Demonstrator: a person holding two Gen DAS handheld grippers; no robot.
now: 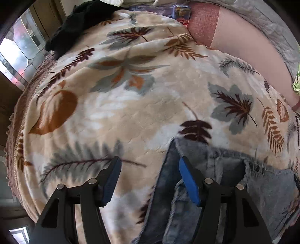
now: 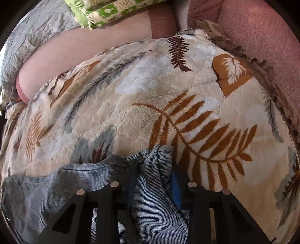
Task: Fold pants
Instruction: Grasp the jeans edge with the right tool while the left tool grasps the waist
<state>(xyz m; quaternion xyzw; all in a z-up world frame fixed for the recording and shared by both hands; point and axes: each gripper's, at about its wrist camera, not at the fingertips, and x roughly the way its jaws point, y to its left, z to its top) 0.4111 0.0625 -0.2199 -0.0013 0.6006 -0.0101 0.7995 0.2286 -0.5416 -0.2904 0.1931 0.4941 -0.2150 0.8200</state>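
Observation:
Grey-blue denim pants lie bunched on a cream blanket with a leaf print. In the left wrist view my left gripper is open, its blue-padded fingers wide apart; the right finger is over the pants' left edge, the left finger over bare blanket. In the right wrist view my right gripper has its fingers on either side of a raised fold of the pants, with denim filling the gap between them. The fingertips are partly hidden by the cloth.
A dark garment lies at the blanket's far left corner. A pink sheet and a grey quilt lie beyond the blanket, with green-patterned packets on top. A glass door is at the left.

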